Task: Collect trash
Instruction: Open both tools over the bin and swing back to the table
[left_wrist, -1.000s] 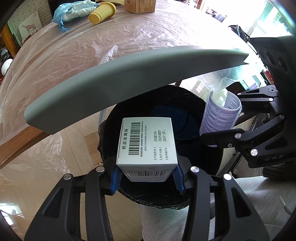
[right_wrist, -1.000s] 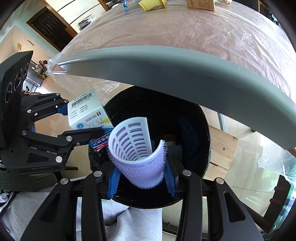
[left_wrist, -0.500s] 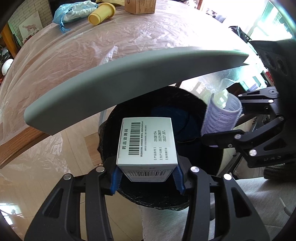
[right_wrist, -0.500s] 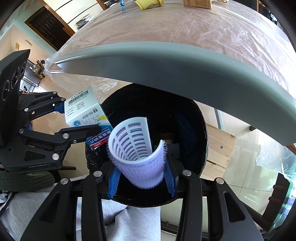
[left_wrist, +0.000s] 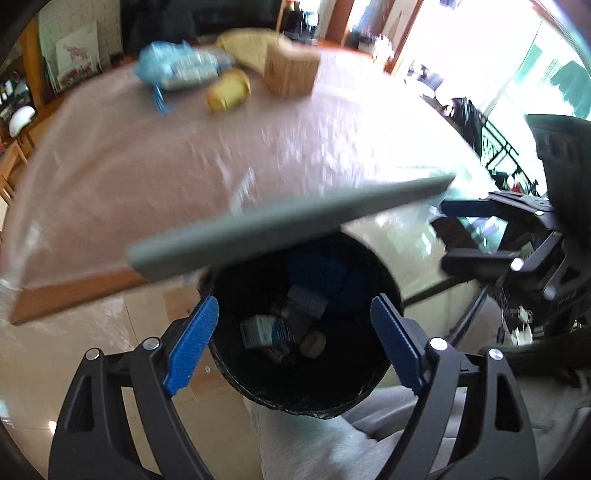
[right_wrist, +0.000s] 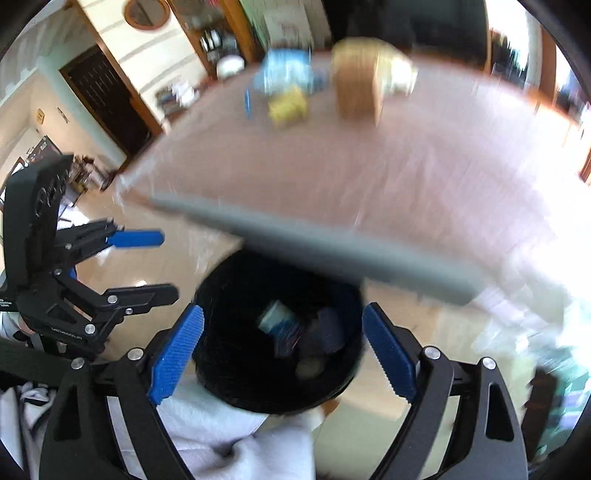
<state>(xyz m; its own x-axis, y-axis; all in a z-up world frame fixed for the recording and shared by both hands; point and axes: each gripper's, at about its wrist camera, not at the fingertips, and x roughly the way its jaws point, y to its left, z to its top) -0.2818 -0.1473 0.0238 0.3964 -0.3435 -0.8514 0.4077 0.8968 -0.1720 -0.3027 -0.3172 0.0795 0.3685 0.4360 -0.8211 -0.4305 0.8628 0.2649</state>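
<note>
A black-lined trash bin (left_wrist: 295, 398) (right_wrist: 229, 391) stands below the table edge. Inside it lie the white medicine box (left_wrist: 260, 329) (right_wrist: 275, 315), the purple hair roller (left_wrist: 308, 301) (right_wrist: 328, 328) and other scraps. My left gripper (left_wrist: 293, 343) is open and empty above the bin; it also shows in the right wrist view (right_wrist: 147, 264). My right gripper (right_wrist: 282, 350) is open and empty above the bin; it also shows in the left wrist view (left_wrist: 461, 234). Both views are blurred.
The table (left_wrist: 184, 155) under clear plastic film has a grey edge strip (left_wrist: 288, 229) (right_wrist: 332, 251) over the bin. At its far side lie a blue bag (left_wrist: 177, 70) (right_wrist: 288, 70), a yellow cup (left_wrist: 227, 90) (right_wrist: 288, 105) and a brown box (left_wrist: 291, 70) (right_wrist: 358, 85).
Both grippers have opened. The medicine box and the hair roller have dropped into the bin. Both grippers have risen, so more of the table top shows.
</note>
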